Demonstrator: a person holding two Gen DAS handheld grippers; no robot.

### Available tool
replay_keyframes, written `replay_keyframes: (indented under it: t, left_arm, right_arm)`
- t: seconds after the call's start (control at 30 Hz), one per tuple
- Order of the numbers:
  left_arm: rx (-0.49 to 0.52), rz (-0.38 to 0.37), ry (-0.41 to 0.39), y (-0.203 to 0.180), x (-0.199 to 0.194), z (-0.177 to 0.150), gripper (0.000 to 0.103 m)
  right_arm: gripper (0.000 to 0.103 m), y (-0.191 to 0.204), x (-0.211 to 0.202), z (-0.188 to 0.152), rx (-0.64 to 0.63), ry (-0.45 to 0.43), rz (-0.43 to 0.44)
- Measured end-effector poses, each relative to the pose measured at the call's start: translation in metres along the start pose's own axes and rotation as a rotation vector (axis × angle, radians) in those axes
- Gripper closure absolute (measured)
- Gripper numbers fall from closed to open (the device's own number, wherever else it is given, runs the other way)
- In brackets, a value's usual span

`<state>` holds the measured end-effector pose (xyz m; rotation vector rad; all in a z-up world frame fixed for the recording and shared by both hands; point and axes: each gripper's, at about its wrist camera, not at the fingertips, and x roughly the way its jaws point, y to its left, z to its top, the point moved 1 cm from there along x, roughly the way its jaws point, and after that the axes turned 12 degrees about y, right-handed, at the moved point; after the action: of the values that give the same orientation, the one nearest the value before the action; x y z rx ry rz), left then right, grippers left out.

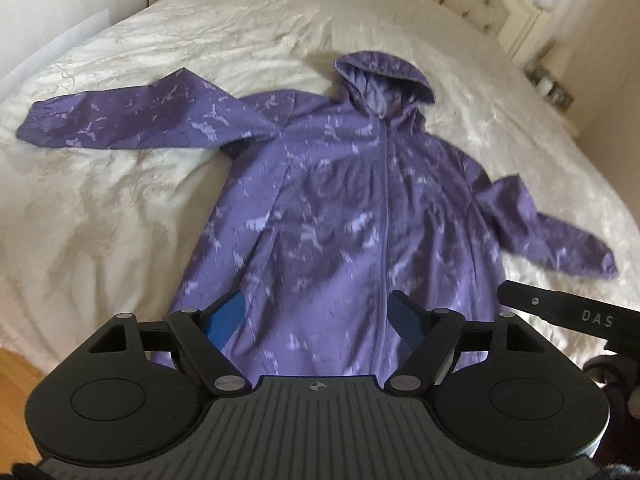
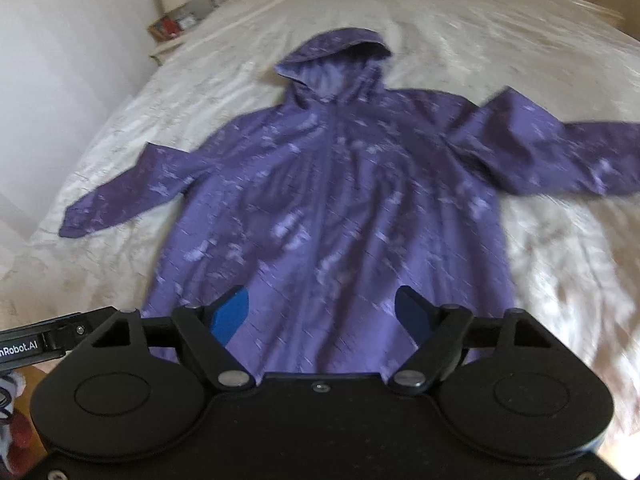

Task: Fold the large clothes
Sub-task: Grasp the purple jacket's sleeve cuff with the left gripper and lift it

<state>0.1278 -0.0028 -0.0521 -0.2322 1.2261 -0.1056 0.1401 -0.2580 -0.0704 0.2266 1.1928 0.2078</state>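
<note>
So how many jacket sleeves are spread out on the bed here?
2: left sleeve stretched out sideways from the shoulder, right sleeve angled out toward the hem side. Neither is folded in yet.

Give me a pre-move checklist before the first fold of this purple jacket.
1. Jacket lies flat, front up, on the bed: ok.
2. Zipper closed: ok.
3. Both sleeves spread out: left sleeve ok; right sleeve slightly bunched at the shoulder, not ok.
4. Left gripper open, empty: ok.
5. Right gripper open, empty: ok.
6. Hem edge in view: cannot tell, hidden behind both grippers.
</note>
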Motion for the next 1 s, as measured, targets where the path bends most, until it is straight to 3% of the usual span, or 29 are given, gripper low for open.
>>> replay_keyframes:
  t: [0.2,0.47,0.67,1.0]
  left_arm:
    - [-0.058,0.078,-0.043,0.047,0.010,0.035,0.025]
    - [-0.217,0.115,-0.056,0.156,0.039,0.100,0.025]
    - [-0.302,0.209,-0.064,0.238,0.060,0.139,0.025]
    - [-0.410,0.251,-0.054,0.327,0.088,0.176,0.025]
  right_arm:
    - [0.033,0.020,0.020,0.028,-0.063,0.002,0.026]
    - [0.034,0.053,0.054,0.072,-0.072,0.013,-0.025]
    - [0.034,0.086,0.084,0.105,-0.088,0.031,-0.037]
    - [0.034,0.135,0.118,0.137,-0.129,0.071,-0.037]
